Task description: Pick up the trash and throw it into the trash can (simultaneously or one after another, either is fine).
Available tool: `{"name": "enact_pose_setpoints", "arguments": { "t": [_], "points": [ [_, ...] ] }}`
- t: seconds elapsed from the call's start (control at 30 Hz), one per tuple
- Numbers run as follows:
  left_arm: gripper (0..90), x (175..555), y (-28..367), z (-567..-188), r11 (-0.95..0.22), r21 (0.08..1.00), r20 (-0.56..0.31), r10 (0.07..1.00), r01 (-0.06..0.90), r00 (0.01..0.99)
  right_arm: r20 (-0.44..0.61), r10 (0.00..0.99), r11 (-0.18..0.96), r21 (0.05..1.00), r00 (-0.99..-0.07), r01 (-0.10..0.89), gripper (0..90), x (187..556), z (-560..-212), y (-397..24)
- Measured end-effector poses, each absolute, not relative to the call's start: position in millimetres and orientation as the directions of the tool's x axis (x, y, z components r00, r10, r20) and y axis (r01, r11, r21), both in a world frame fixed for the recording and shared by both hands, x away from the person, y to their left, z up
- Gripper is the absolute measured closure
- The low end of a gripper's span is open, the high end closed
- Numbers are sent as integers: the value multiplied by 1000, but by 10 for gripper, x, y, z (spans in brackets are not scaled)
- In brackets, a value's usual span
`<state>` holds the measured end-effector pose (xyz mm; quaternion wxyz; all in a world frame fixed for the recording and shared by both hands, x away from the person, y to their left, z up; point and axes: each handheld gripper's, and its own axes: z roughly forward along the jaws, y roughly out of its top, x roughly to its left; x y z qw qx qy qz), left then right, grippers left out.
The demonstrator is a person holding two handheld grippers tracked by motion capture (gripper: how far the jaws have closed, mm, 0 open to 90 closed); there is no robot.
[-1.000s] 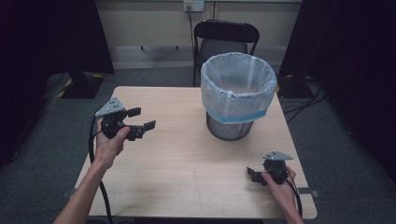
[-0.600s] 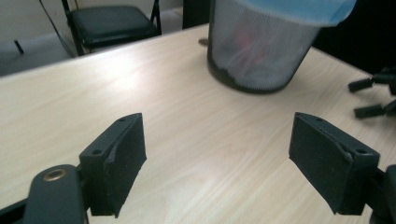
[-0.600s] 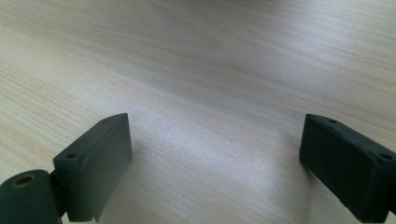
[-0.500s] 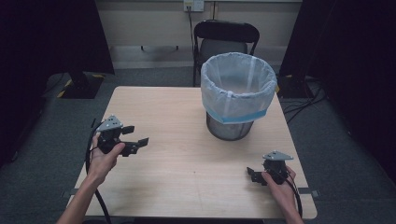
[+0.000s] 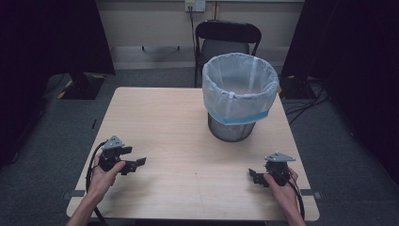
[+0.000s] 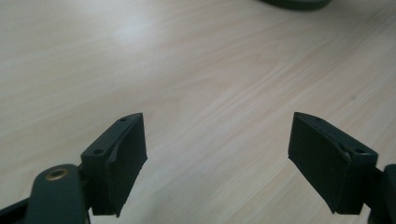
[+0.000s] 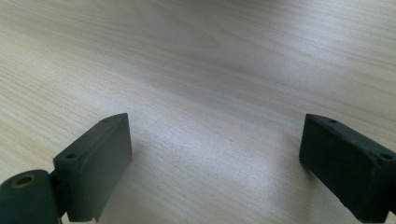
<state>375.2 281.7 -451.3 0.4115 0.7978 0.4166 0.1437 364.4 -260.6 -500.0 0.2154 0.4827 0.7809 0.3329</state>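
Two grippers, one per hand, both low at the near edge of the table [image 5: 155,113]. Left gripper [image 5: 134,161] near the front-left corner, held in the left hand [image 5: 104,175], jaws pointing right toward the table's middle; spread wide apart in the left gripper view [image 6: 217,149], with bare pale wood between them and nothing pinched. Right gripper [image 5: 256,176] near the front-right corner, held in the right hand [image 5: 282,187], jaws pointing left; likewise spread wide in the right gripper view [image 7: 215,158], gripping nothing, close above the wood grain. One grey three-cornered plate on top of each. One black cable trailing from each, looping back along each forearm.

Between the two grippers, an open stretch of light wooden tabletop.

Farther back, right of centre: one waste bin [image 5: 240,101], standing upright on the table, well apart from both grippers. Dark mesh body showing at the bottom, lined with a translucent white bag folded over the rim, a blue band around the bag's lower edge. Dark curved base of the bin just visible at the top edge of the left gripper view.

Beyond the table: one black folding chair [image 5: 227,40] directly behind the bin, against a pale wall, one wall socket [image 5: 195,4] above it. Dark curtains on both sides, grey carpet, some cables on the floor at right.
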Motion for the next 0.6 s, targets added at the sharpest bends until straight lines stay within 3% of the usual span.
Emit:
{"name": "enact_pose_setpoints", "arguments": {
  "t": [0.4,0.6],
  "points": [
    [193,3684,2815,-4887,-353,691,-98,819,631,565,-15,897,312,728,-441,611,86,3644,-5000,-2606],
    [170,3620,2729,-4956,-422,703,8,809,572,587,-15,897,313,728,-441,610,86,3644,-5000,-2606]
  ]
}}
